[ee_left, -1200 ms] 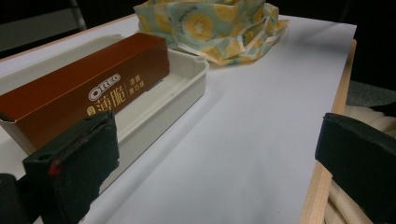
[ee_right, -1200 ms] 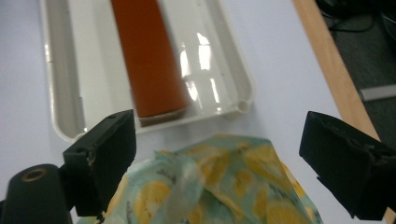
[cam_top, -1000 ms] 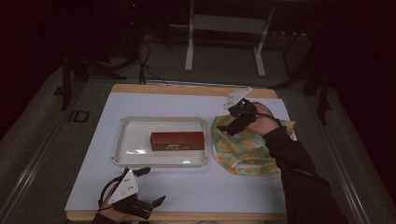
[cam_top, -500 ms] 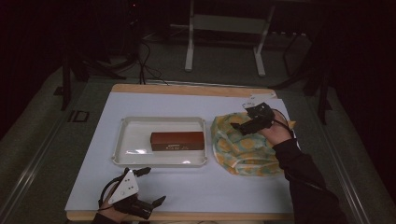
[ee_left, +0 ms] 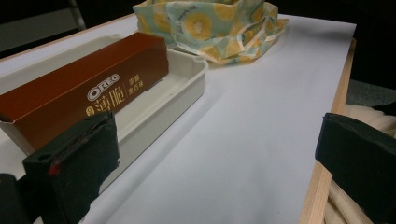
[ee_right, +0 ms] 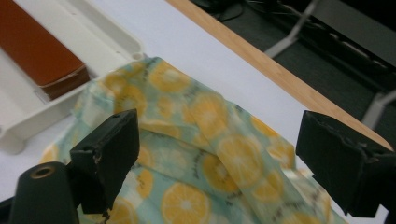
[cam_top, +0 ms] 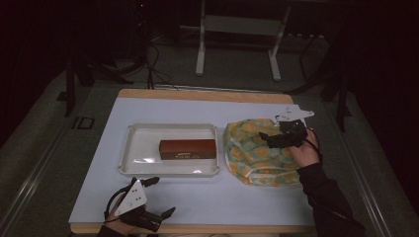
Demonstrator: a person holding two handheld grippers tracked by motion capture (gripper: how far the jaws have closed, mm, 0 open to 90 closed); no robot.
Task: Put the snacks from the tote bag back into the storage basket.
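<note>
A brown Oreo box [cam_top: 188, 148] [ee_left: 84, 93] [ee_right: 37, 51] lies flat in a white tray [cam_top: 138, 148] [ee_left: 187, 79] [ee_right: 112, 37] at mid table. To its right sits a crumpled cloth bag with an orange-slice print [cam_top: 257, 153] [ee_left: 210, 23] [ee_right: 196, 140]. My right gripper [cam_top: 267, 138] [ee_right: 226, 158] hovers over the bag's right part, pointing left. Its jaws have just been closing a little but stand wide apart, with fabric below them and nothing pressed. My left gripper [cam_top: 163, 196] [ee_left: 215, 158] rests open near the front edge, aimed at the tray.
A white sheet [cam_top: 222, 197] covers the wooden table, whose bare wood edge [ee_right: 280, 79] shows at the back and front. Beyond the table on the dark floor are a metal stand [cam_top: 202, 44] and cables. A pale cloth lies below the table's front edge in the left gripper view.
My right hand has moved rightward and slightly down, from the bag's upper left to its right side. The left hand, box, tray and bag have stayed put.
</note>
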